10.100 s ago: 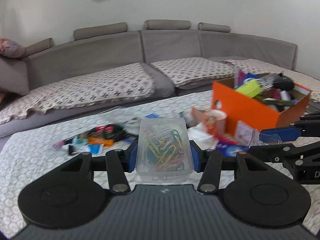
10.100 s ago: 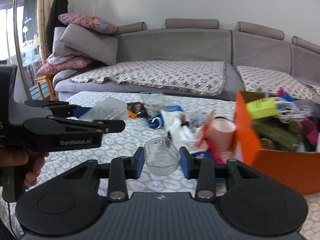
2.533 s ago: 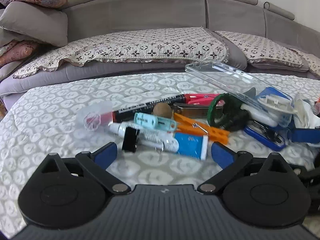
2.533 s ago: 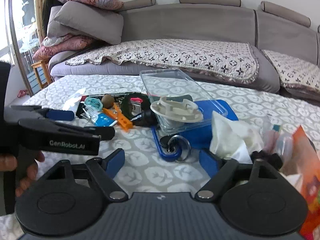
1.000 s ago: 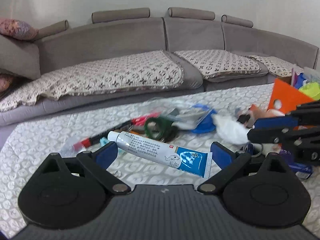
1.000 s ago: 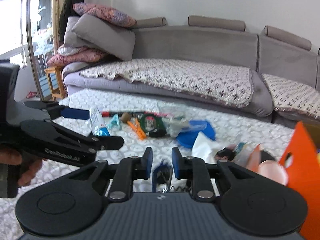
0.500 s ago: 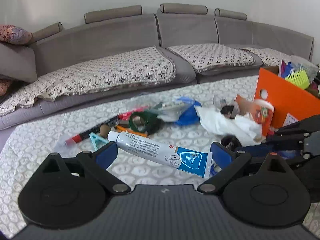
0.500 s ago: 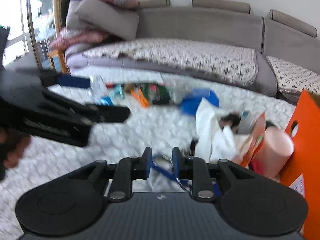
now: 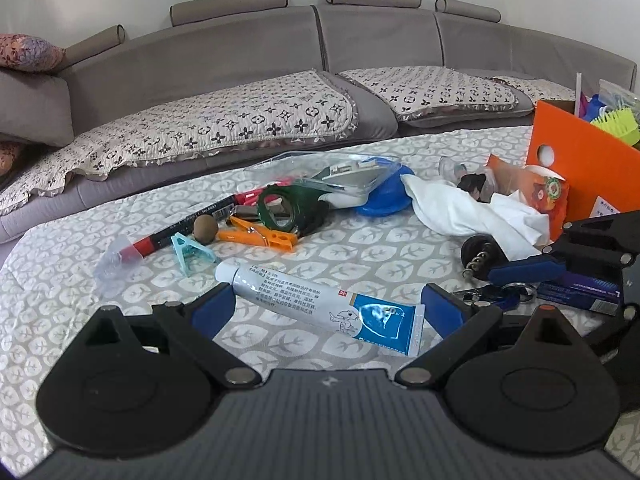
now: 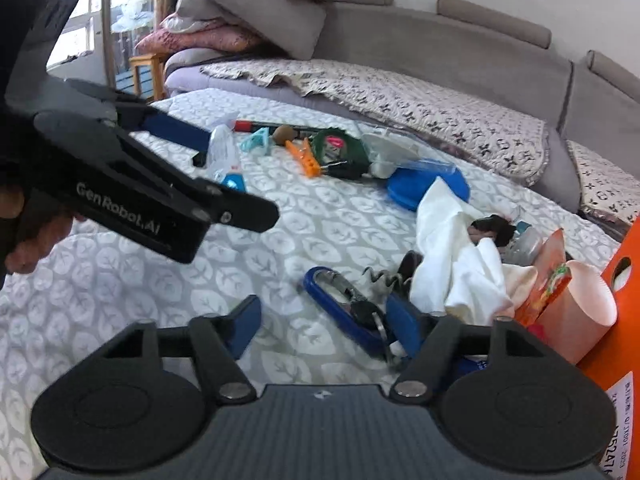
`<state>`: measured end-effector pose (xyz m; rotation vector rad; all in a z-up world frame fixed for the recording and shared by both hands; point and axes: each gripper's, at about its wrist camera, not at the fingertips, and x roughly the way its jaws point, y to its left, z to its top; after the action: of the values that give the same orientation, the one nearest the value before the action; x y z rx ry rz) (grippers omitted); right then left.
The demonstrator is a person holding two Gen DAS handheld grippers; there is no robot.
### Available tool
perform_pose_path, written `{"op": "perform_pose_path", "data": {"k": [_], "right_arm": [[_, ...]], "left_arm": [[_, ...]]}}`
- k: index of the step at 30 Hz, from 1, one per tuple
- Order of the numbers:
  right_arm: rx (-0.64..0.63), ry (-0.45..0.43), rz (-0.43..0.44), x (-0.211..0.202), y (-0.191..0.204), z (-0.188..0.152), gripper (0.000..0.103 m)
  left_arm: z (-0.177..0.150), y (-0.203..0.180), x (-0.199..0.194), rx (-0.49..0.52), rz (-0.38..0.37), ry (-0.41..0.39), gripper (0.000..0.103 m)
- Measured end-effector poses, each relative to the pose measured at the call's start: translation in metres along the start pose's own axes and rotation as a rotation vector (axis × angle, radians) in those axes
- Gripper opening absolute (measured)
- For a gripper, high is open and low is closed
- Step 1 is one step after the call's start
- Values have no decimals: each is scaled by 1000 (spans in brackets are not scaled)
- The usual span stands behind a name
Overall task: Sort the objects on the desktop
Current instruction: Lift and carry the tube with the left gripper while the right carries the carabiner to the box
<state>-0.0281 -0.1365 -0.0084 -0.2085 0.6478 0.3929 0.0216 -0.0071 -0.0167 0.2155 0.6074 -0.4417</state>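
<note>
We hold the tube [image 9: 312,300] end to end in the left gripper [image 9: 326,310]. Its cap sits against one pad and its crimped tail against the other, so the jaws stand wide yet are closed on it. In the right wrist view it hangs clear of the tabletop [image 10: 280,240], lifted, we judge, for carrying to the orange box [image 9: 584,176] at the right edge. A lengthwise grip like this looks easy to lose if the tube bends.

The right gripper [image 10: 326,322] has its jaws wide and empty, low over the blue carabiner [image 10: 336,304], which lies flat between them with keys on its ring. We take that as the next pick. The right jaw seems to touch the key end, though the view there is too crowded to be sure.

A corkscrew [image 9: 478,252] and a white cloth [image 10: 448,240] lie just beside the carabiner. A pink cup [image 10: 580,312] lies against the box, crowding the way in. Farther back, a peg [image 9: 260,236] and a green ring [image 9: 280,208] wait in a heap.
</note>
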Motion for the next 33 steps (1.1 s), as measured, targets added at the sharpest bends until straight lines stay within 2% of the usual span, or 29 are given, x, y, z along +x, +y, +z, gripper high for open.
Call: {"op": "perform_pose_path", "data": {"k": [1,2,5,8,14,20,23,32,33], "right_arm": [[22,-2,-7,1,-6,1,39],[58,19,-4,5,-15,2,25],[109,13,12,7,-25,2,17],[94,1,-5,4,-17,0,16],[117,-8,19,-13,-13,-5,14],[112,-49,9,-52,-7,1,10],[95,-42,-12,-65,-5,3,9],[86,20,2,-47,5,-8,10],[90,19,1,-44,7,-9,13]], "left_arm": [[0,0,1,-1,1,4,100],[0,0,1,-1,5,7,100],[0,0,1,-7,10,9,100],[1,-2,1,-6,16,5,100],[6,-8,-4,13,22,-8,100],[10,-15,-23,26,41,-36,100],[13,-23,-34,41,41,-53,100],[11,-34,-42,45,43,-62,100],[10,-35,-42,47,45,-59,100]]}}
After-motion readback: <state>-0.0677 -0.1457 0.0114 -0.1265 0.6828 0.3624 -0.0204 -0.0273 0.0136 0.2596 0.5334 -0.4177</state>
